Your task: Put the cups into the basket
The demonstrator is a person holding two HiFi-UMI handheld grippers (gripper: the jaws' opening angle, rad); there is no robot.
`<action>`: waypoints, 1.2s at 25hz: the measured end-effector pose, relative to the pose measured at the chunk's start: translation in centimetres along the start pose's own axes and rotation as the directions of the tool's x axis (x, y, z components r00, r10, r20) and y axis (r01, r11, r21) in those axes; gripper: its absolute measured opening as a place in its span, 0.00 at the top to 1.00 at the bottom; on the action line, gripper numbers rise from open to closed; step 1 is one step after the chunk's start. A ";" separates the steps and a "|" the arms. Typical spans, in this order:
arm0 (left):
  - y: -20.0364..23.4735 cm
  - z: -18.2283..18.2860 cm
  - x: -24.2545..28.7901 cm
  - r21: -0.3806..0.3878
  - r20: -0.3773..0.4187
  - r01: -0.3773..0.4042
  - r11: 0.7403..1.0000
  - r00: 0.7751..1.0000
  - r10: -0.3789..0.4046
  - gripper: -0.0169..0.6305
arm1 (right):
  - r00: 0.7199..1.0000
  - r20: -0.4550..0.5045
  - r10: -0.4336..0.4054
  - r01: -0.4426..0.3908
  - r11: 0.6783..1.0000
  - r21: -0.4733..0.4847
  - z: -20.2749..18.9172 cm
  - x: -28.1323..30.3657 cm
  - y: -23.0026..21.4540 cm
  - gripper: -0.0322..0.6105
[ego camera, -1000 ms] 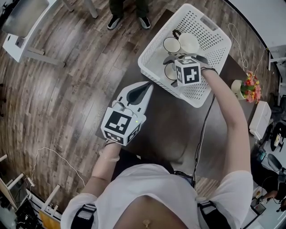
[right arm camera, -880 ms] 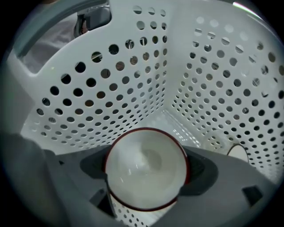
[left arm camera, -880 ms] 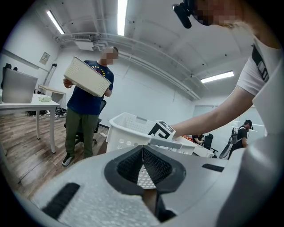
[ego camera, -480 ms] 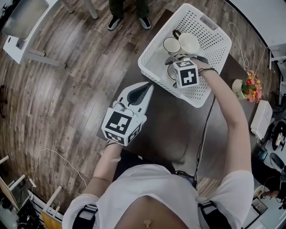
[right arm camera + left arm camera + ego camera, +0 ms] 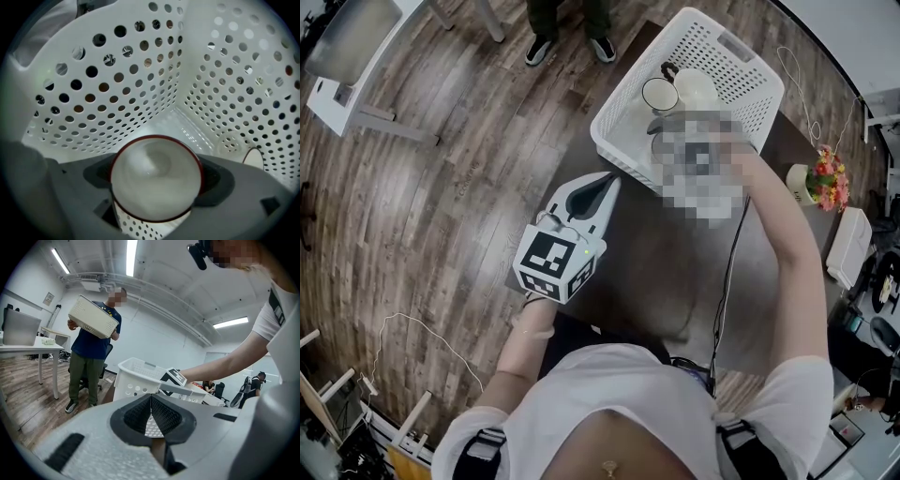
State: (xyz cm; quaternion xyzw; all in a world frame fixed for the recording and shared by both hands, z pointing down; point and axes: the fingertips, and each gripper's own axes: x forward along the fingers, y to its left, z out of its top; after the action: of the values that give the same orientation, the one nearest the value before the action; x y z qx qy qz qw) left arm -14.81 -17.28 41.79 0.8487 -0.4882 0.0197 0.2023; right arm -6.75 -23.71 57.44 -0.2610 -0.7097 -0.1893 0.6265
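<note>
A white perforated basket (image 5: 741, 70) stands on the dark table (image 5: 656, 272). Two white cups with dark rims (image 5: 660, 94) (image 5: 696, 86) lie at its far side. My right gripper (image 5: 157, 180) points down into the basket and is shut on a white cup with a red rim (image 5: 154, 159), held just above the basket floor. In the head view a mosaic patch covers that gripper. Another cup's rim (image 5: 253, 159) shows at the right of the basket floor. My left gripper (image 5: 602, 190) hovers over the table's left edge, shut and empty (image 5: 151, 397).
A small pot of flowers (image 5: 820, 183) stands on the table right of the basket. A black cable (image 5: 727, 272) runs down the table. A person (image 5: 91, 352) stands past the basket holding a second white basket (image 5: 93, 317). A white desk (image 5: 347, 66) sits at the far left.
My right gripper has tilted slightly over the basket with the cup still in it. The left gripper has not moved.
</note>
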 end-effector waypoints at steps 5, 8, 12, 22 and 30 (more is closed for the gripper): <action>0.1 0.6 -0.3 0.002 0.014 -0.004 1.000 1.000 0.004 0.96 | 0.995 0.063 -0.080 0.080 0.997 -0.010 1.1 -1.4 -1.0 0.26; 0.0 0.9 -0.5 0.004 0.022 -0.005 1.000 1.000 0.005 0.96 | 0.994 0.053 -0.095 0.097 0.995 -0.034 1.3 -1.8 -1.0 0.26; -0.4 1.4 -0.7 0.011 0.035 0.001 1.000 0.999 -0.001 0.96 | 0.994 0.007 -0.109 0.109 0.993 -0.046 0.7 -2.9 -1.0 0.26; -2.4 4.0 -0.9 0.043 0.079 0.028 0.999 0.996 -0.031 0.96 | 0.952 0.036 -0.305 0.300 0.948 0.101 2.2 -11.6 -2.3 0.26; -4.2 4.7 -0.8 0.084 0.073 0.053 0.995 0.996 -0.059 0.96 | 0.805 -0.078 -0.589 0.588 0.772 0.243 0.9 -15.3 -2.4 0.65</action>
State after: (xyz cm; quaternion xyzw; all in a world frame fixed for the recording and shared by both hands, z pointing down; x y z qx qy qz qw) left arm -12.53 -16.48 35.92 0.8699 -0.4701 0.0021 0.1491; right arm -7.73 -27.11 42.29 0.0565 -0.7745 -0.2825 0.5632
